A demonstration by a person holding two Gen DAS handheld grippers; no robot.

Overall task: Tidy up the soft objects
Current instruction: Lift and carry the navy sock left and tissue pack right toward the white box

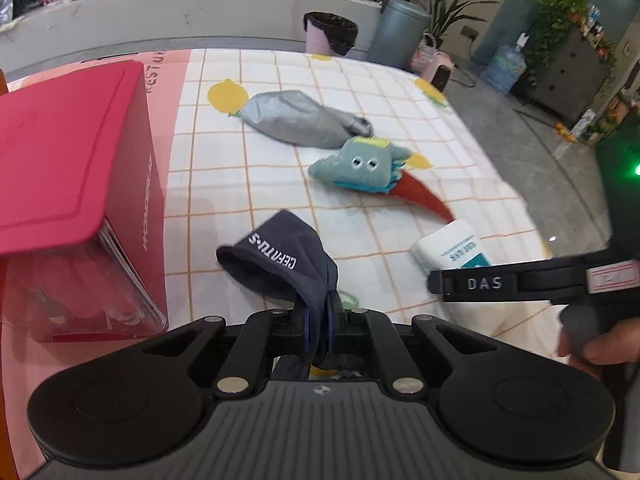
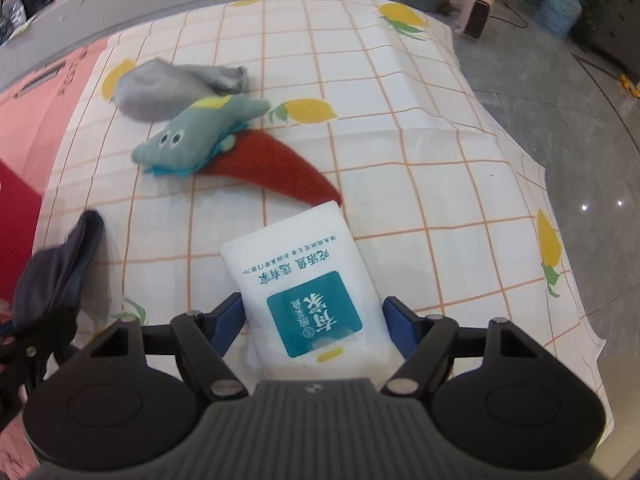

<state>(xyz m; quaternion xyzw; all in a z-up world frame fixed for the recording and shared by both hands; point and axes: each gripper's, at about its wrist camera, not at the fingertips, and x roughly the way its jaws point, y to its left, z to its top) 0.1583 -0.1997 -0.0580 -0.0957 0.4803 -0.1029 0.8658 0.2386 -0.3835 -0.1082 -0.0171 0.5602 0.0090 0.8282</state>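
Right, navy sock (image 1: 280,256) is pinched in the left tongs (image 1: 318,320), clenched tight on it, lifted clear of the checked lemon-print cloth (image 1: 400,92) on the desk. White tissue pack (image 2: 308,284) lies flat on the cloth between the spread fingers of the right tongs (image 2: 314,320), pads just beside its edges, not pressing. Teal plush toy (image 1: 356,164) lies on a red sock (image 2: 272,164), grey sock (image 1: 296,118) behind it. Red box (image 1: 76,160) stands at left.

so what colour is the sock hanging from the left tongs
Dark navy with white lettering; the sock hangs pinched in the left tongs, clearest in the left wrist view.
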